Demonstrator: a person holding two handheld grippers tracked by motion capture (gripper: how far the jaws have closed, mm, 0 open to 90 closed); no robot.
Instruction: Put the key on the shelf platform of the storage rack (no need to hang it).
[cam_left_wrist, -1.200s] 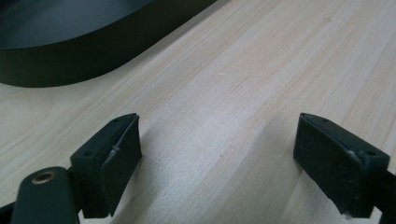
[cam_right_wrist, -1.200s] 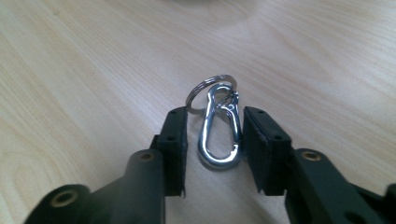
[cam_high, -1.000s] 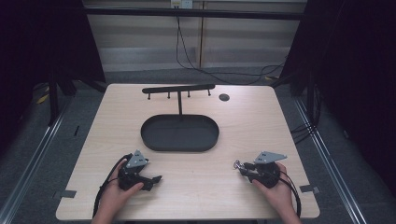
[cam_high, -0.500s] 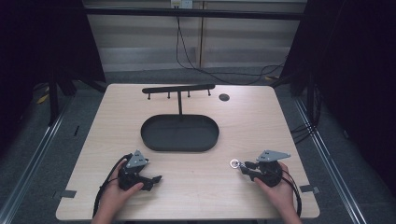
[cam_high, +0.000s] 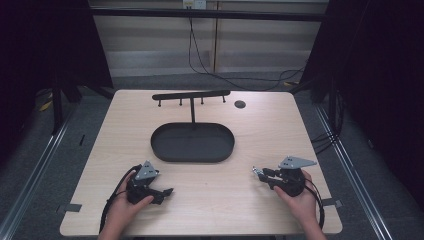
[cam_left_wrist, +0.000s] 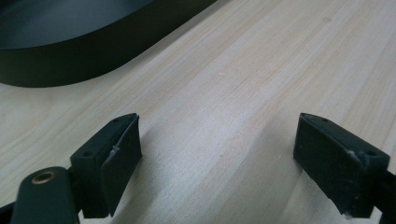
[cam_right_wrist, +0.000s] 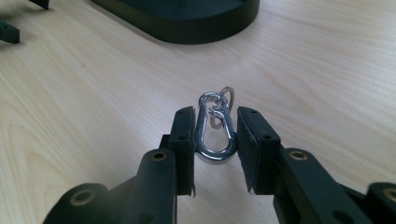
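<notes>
Pale wooden table (cam_high: 210, 200); left tongs (cam_left_wrist: 219, 163) apart, right tongs (cam_right_wrist: 215, 140) clamped on carabiner (cam_right_wrist: 215, 133).

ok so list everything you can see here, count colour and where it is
snap hook: 1, silver metal with a small ring at its tip, clamped between the right tongs' pads, above the table's near right part
tray: 1, black, oval, middle of the table
rack: 1, black, a bar with small pegs on a post rising from the tray's far edge
round disc: 1, dark, far side of the table, right of the rack
table: 1, light wood
cables: several, black, on the floor behind the table
left tongs: 1, black, open, nothing between the pads, near left
right tongs: 1, black, shut on the snap hook, near right
hands: 2, at the near edge, one on each tongs
</notes>
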